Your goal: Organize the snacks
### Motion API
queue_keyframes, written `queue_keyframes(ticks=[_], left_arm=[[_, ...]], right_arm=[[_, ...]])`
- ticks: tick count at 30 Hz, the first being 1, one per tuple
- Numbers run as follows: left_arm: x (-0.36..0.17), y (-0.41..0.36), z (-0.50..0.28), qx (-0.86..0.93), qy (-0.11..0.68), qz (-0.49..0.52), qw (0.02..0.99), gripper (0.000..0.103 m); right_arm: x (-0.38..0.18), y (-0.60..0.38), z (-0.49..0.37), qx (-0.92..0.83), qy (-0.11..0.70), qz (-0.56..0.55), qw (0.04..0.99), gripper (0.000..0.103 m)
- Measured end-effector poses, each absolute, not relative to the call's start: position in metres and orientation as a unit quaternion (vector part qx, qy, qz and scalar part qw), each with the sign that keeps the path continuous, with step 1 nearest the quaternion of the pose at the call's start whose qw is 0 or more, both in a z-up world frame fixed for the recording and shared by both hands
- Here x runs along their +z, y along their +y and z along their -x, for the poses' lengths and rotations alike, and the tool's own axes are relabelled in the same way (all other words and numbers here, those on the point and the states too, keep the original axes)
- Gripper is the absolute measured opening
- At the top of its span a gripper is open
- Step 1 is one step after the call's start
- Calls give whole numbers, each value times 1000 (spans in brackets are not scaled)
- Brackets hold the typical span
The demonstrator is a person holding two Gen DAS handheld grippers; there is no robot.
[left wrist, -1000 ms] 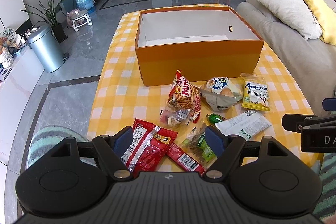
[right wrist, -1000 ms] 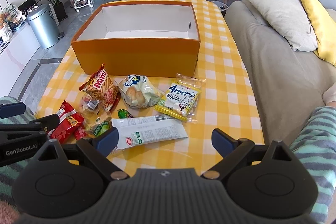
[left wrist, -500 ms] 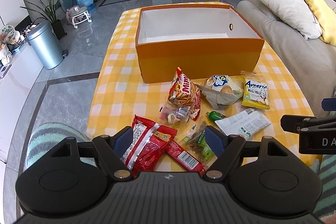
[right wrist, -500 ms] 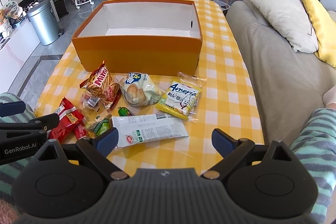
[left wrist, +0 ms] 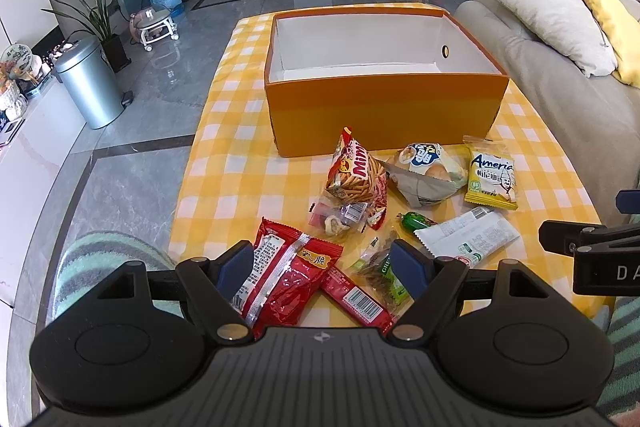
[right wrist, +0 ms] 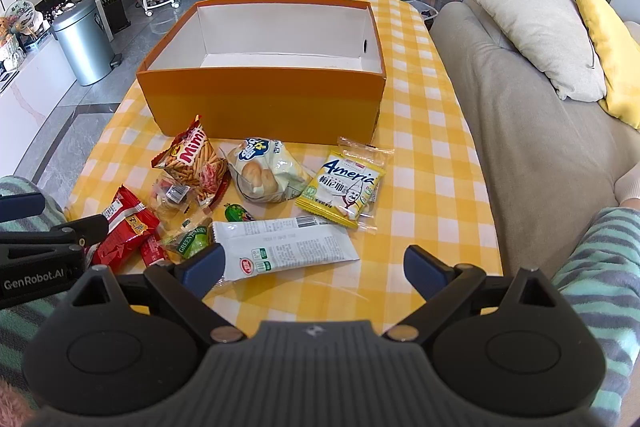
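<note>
Nothing of note has moved since the earlier frames: both tools hover where they were and every packet lies as before. Item one, orange box [left wrist: 384, 107], open-topped, white inside, nothing visible in it, at the far end of the yellow-checked surface [left wrist: 240, 179]. Item two, snacks, all loose on the cloth in front of the box: red packet [left wrist: 288, 267], slim red bar [left wrist: 356, 301], green raisin bag [left wrist: 380, 267], Mimi stick bag [left wrist: 356, 175], small clear sweet bag [left wrist: 340, 219], bun bag [left wrist: 428, 171], yellow wafer packet [left wrist: 492, 179], white wrapper [left wrist: 468, 237], small green candy [left wrist: 414, 221]. Item three, left hand-held gripper [left wrist: 322, 265], jaws spread wide, nothing pinched, poised above the red packet with one pad close beside the raisin bag. Item four, right hand-held gripper [right wrist: 314, 265], jaws likewise spread and empty, over the near end of the white wrapper. Step in hand, by my reading: the first pick. Recommended handling: lower the left tool squarely over the red packet, keep the raisin bag and bar clear of the pads, close across the packet's width rather than its crinkly seam, lift clear, then carry over the box wall before releasing.
</note>
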State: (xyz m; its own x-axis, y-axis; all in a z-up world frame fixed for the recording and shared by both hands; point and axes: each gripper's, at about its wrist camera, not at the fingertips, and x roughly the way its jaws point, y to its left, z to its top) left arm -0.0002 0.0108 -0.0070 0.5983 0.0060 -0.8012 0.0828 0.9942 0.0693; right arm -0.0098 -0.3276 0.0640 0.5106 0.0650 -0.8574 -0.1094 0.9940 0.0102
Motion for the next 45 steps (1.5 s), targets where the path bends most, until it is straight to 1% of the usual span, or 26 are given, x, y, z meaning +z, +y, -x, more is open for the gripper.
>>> queue_keyframes(ticks=[28, 36, 37, 38, 39, 40, 41, 42, 43, 45], left_arm=[[-5, 15, 1, -19, 450, -44, 892, 91], [0, 10, 1, -32, 440, -58, 896, 90], [0, 9, 0, -34, 439, -59, 896, 87], [1, 8, 0, -41, 436, -59, 897, 86], [1, 7, -1, -48, 434, -59, 898, 84], [1, 7, -3, -54, 435, -58, 897, 82], [0, 7, -6, -59, 442, -53, 894, 81], [-1, 7, -8, -68, 445, -48, 892, 75], [-2, 8, -9, -78, 446, -43, 891, 70], [-3, 8, -12, -90, 448, -33, 889, 69]], right_arm=[[64, -326, 10, 53, 492, 24, 869, 93], [63, -325, 12, 67, 490, 19, 869, 92], [63, -325, 12, 71, 490, 16, 869, 92], [63, -325, 11, 74, 490, 14, 869, 89], [63, -326, 10, 76, 490, 12, 868, 83], [62, -326, 10, 78, 490, 11, 868, 80], [62, -327, 8, 80, 491, 10, 867, 75], [61, -327, 7, 83, 492, 9, 866, 71], [60, -327, 5, 87, 493, 7, 866, 70], [59, -328, 3, 95, 489, 1, 867, 63]])
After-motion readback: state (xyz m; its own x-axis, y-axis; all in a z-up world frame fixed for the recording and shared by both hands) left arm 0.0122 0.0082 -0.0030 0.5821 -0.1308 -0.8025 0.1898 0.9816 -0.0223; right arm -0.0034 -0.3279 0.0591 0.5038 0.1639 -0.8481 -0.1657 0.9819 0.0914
